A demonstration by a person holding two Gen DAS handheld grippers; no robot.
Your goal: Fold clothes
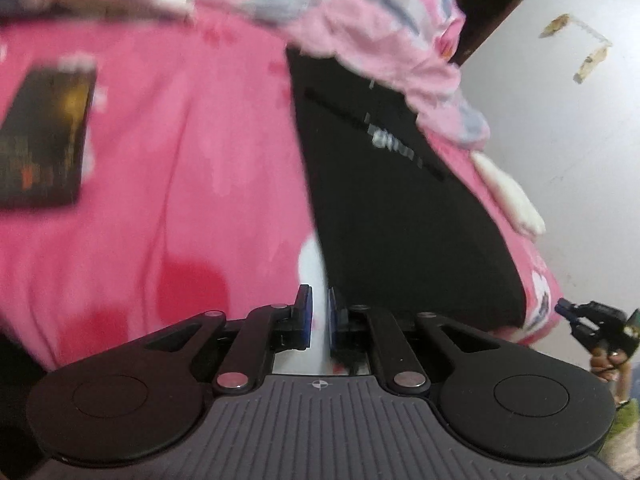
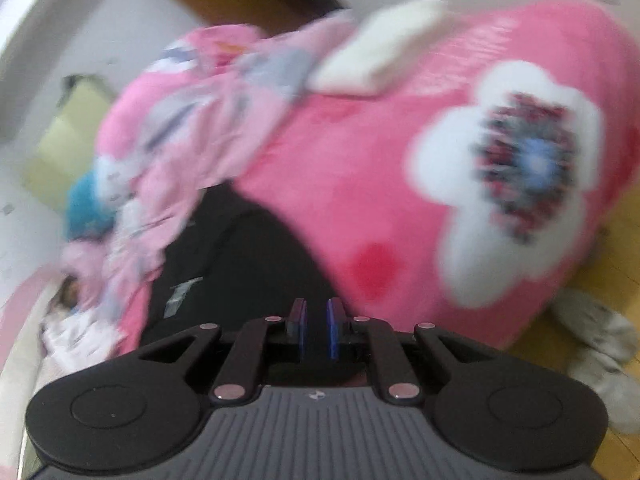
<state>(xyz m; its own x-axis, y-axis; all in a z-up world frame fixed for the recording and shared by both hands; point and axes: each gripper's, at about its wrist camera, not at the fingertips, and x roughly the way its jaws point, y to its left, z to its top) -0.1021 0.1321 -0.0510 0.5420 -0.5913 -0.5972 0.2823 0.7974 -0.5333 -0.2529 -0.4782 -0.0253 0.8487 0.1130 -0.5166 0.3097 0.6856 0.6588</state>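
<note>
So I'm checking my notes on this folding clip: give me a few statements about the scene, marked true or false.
1. The black garment lies on a pink blanket. True.
2. The left gripper clamps the garment. False: nothing sits between its pads.
3. The blanket has a white flower print. True.
4. The garment is white. False: it is black.
5. The right gripper holds nothing. True.

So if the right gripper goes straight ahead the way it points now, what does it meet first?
Most likely the black garment, close to its edge where the pink blanket begins. The right gripper points down at that border with its jaws nearly closed and empty. The picture is blurred, so depth is uncertain.
</note>
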